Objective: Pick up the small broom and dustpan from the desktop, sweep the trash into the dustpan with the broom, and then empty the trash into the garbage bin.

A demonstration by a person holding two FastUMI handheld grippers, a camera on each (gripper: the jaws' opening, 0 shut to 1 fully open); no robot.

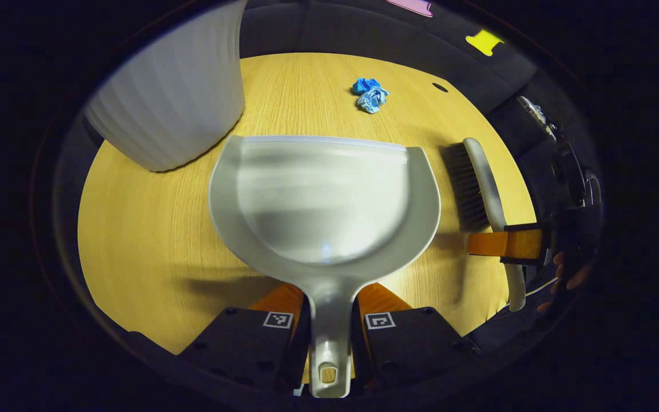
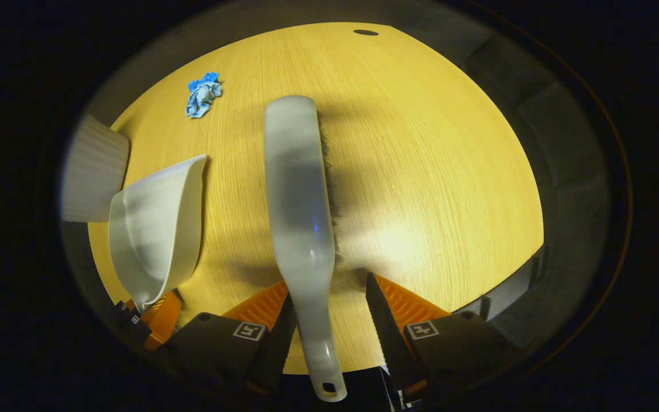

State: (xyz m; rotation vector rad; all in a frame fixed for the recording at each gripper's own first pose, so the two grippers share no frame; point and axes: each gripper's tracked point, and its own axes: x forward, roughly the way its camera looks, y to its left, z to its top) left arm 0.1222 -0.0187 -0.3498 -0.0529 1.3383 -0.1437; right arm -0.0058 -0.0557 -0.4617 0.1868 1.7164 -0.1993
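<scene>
Reaching forward low over the desk (image 1: 152, 240), the left gripper (image 1: 329, 337) has its two fingers closed narrowly against the handle of the dustpan (image 1: 324, 200), one on each side, so the pan is held. In the left gripper view the pan's open mouth faces away from the camera toward the trash (image 1: 370, 95), well apart from it.

The right gripper (image 2: 329, 320) also points forward along the desk, with the handle of the broom (image 2: 298, 194) lying between its fingers. The left finger sits against the handle; the right finger stands apart from it with a clear gap, so the fingers are spread and not clamped. In the left gripper view this gripper comes in from the right edge, with part of a hand (image 1: 567, 274) behind it.

Count: one dustpan, one broom, one piece of trash, one garbage bin (image 1: 175, 86), two grippers.

The desk is round-edged, light wood with fine straight grain. The dustpan is smooth, pale grey plastic, a shallow scoop with a curved back wall, a flat front lip and a narrow handle with a hole at its end. The broom is a long, rounded pale plastic back with dark bristles along one side. The trash is a crumpled blue wad. The garbage bin is white with vertical ribs, standing just beside the dustpan's left corner.
</scene>
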